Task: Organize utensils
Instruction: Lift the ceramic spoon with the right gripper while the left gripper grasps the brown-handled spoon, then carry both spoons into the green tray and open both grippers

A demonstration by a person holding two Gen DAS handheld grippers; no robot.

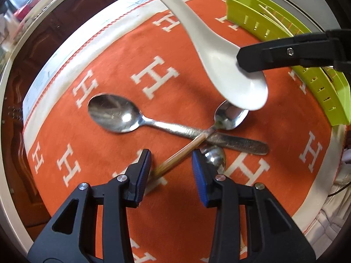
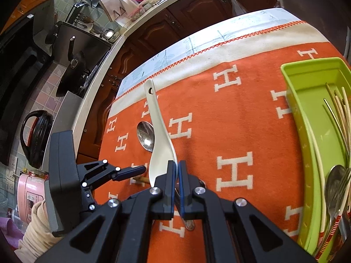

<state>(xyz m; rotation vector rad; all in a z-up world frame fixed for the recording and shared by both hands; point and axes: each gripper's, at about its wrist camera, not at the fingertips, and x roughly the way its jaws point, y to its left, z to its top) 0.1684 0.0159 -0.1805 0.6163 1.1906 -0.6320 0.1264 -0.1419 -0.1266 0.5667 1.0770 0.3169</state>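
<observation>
My right gripper [image 2: 177, 166] is shut on the bowl edge of a white ceramic spoon [image 2: 159, 135], which it holds in the air with the handle pointing away. In the left wrist view the white spoon [image 1: 210, 43] hangs over the cloth from the right gripper [image 1: 243, 60]. Below it, a large metal spoon [image 1: 114, 114] lies crossed with a wooden-handled spoon [image 1: 230, 117]. My left gripper [image 1: 171, 168] is open and straddles the wooden handle [image 1: 179, 153] without touching it. A small metal spoon bowl [image 1: 216, 156] shows beside its right finger. The green tray [image 2: 311, 62] holds chopsticks, spoons and forks.
An orange cloth with white H letters [image 1: 122, 50] covers the table. The green tray [image 1: 239, 13] stands along its right side. Beyond the table's left edge are dark wooden cabinets [image 2: 153, 32], a black pan [image 2: 72, 74] and a pink rice cooker [image 2: 30, 197]. A sleeve [image 2: 37, 225] shows lower left.
</observation>
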